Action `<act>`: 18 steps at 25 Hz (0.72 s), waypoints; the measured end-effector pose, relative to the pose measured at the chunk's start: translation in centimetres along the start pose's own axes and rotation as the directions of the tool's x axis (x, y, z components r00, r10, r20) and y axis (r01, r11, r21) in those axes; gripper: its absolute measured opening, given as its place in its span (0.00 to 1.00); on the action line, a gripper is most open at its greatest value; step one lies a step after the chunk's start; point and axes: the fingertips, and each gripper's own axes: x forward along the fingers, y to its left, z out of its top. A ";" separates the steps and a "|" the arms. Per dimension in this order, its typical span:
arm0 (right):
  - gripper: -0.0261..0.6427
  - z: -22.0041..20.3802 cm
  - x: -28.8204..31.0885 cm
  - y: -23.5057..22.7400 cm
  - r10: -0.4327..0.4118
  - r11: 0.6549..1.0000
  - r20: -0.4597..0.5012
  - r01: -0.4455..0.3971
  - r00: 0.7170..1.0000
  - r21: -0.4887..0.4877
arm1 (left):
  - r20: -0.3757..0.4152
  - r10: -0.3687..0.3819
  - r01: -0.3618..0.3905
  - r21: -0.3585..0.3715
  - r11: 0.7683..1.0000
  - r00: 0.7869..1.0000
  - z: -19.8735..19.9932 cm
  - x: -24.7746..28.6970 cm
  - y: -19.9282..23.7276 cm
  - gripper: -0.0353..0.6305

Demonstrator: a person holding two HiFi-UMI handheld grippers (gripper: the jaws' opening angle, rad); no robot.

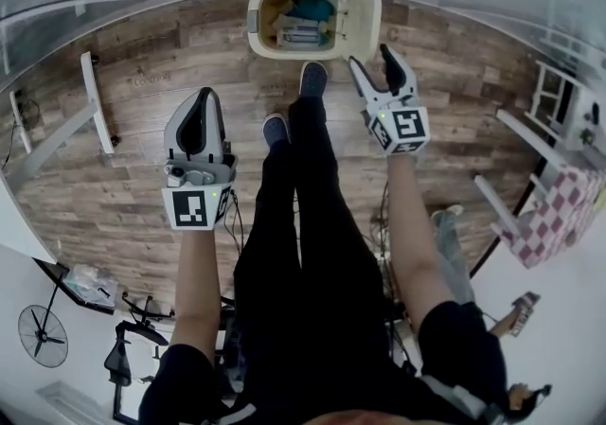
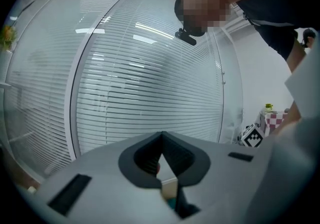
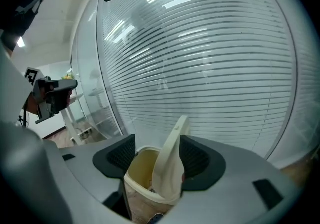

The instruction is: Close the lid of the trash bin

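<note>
**Two grippers by an open bin**

Spread well apart, the jaws of the right gripper [image 3: 157, 154] are released and hold nothing. Its own view frames the trash bin [image 3: 136, 174] and its raised lid [image 3: 171, 153] between them. The lid stands close to the right-hand pad, and no view settles whether the two touch. In the head view this right gripper [image 1: 371, 65] hangs just at the near right edge of the upright lid [image 1: 364, 21].

The left gripper [image 2: 161, 139] has its jaws clenched on nothing, with the pads meeting at the tips. In the head view the left gripper [image 1: 202, 103] hangs to the left of the person's legs, nearer than the bin and well apart from it.

The cream trash bin [image 1: 258, 26] stands on the wooden floor [image 1: 133, 168] at the far middle of the scene. Its mouth is open and its lid is swung up on the right side. Blue and white rubbish [image 1: 303, 24] lies inside.

One dark shoe [image 1: 313, 79] is planted just near of the bin, and the other shoe [image 1: 276, 130] is set back from it. White blinds [image 3: 215, 73] behind glass fill the far side of both gripper views.
</note>
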 end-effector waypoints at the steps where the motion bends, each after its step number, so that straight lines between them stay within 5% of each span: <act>1: 0.44 -0.2 0.2 -0.1 -0.002 1.000 -0.007 0.002 1.000 0.007 | -0.004 0.003 -0.003 0.000 1.000 1.000 -0.1 0.0 0.2 0.06; 18: 0.43 -0.7 3.0 4.5 0.111 0.993 -0.005 -0.112 0.994 -0.028 | -0.015 0.053 -0.053 -0.019 0.998 0.998 -1.7 -1.1 2.4 0.06</act>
